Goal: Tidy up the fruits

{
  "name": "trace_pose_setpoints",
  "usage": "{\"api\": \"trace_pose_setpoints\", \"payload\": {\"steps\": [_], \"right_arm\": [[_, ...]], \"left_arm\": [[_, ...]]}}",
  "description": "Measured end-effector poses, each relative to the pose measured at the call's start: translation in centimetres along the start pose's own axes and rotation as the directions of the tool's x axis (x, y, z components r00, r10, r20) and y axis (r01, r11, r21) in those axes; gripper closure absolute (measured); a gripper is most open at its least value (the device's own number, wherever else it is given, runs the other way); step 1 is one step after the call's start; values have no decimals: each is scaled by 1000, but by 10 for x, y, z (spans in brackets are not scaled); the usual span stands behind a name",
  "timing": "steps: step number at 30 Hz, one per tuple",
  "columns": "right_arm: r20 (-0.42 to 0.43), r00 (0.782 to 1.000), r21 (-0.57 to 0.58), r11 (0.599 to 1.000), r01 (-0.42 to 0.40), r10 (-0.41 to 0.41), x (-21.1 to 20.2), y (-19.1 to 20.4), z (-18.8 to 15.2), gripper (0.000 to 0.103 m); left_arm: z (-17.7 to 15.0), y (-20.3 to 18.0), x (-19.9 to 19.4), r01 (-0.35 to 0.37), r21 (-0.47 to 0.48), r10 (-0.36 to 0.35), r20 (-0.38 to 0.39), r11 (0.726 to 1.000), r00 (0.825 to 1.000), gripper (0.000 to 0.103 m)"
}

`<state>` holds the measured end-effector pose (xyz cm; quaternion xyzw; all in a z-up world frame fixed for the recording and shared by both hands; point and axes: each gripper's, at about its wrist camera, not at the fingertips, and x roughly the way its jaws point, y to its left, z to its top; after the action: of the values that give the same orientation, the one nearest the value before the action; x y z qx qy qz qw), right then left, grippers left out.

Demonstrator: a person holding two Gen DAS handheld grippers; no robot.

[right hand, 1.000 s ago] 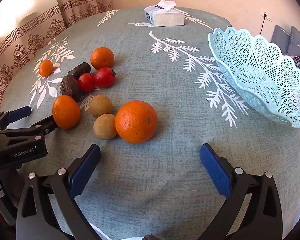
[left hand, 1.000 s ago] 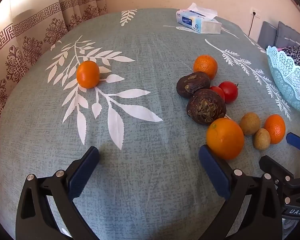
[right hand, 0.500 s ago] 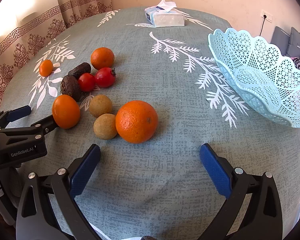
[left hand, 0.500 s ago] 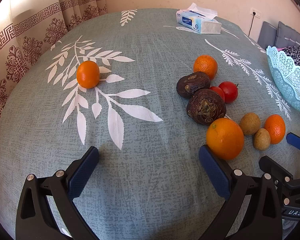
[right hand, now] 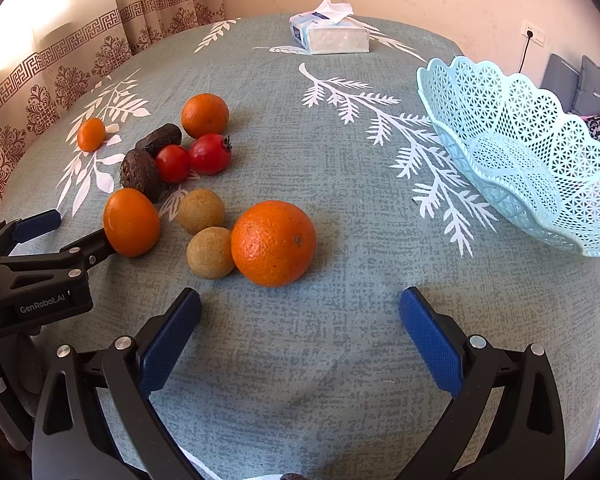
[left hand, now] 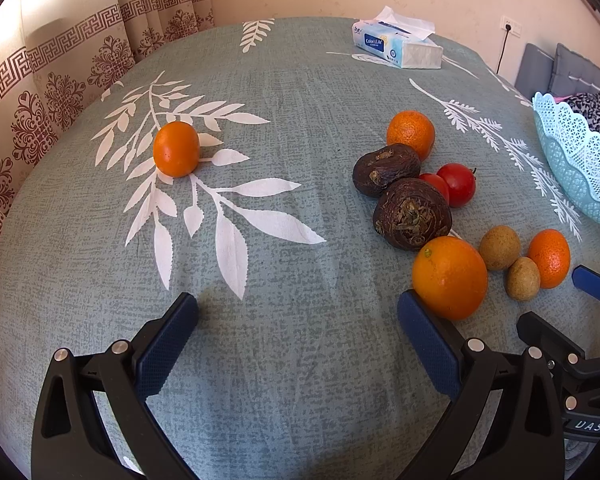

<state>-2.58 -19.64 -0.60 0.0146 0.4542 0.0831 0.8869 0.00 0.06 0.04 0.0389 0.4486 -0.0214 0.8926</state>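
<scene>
Fruit lies loose on the grey-green tablecloth. In the right wrist view a large orange (right hand: 274,243) sits just ahead of my open, empty right gripper (right hand: 300,330), with two small brown fruits (right hand: 210,253), another orange (right hand: 131,222), two red tomatoes (right hand: 210,153), two dark wrinkled fruits (right hand: 141,174), a mandarin (right hand: 205,115) and a small lone orange (right hand: 91,134) to its left. The light blue lattice basket (right hand: 532,160) stands empty at right. My left gripper (left hand: 298,338) is open and empty; an orange (left hand: 450,278) lies by its right finger.
A tissue box (right hand: 330,34) stands at the table's far side. A patterned curtain (left hand: 60,80) hangs past the left edge. A grey chair (right hand: 588,88) and a wall socket are behind the basket. The left gripper's body (right hand: 32,280) shows at the right view's left edge.
</scene>
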Motion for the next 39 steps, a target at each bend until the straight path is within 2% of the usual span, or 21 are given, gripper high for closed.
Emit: {"api": "trace_pose_setpoints", "payload": {"steps": [18, 23, 28, 39], "right_arm": [[8, 1000, 4, 1000, -16, 16, -1, -3, 0, 2], [39, 997, 11, 997, -71, 70, -9, -6, -2, 2], [69, 994, -2, 997, -80, 80, -15, -5, -2, 2], [135, 986, 0, 995, -101, 100, -28, -6, -2, 2]], "left_arm": [[0, 1, -2, 6, -3, -6, 2, 1000, 1000, 5], [1, 5, -5, 38, -9, -38, 8, 999, 999, 5], [1, 13, -11, 86, -28, -85, 26, 996, 996, 5], [1, 19, -20, 89, -31, -87, 64, 996, 994, 5]]}}
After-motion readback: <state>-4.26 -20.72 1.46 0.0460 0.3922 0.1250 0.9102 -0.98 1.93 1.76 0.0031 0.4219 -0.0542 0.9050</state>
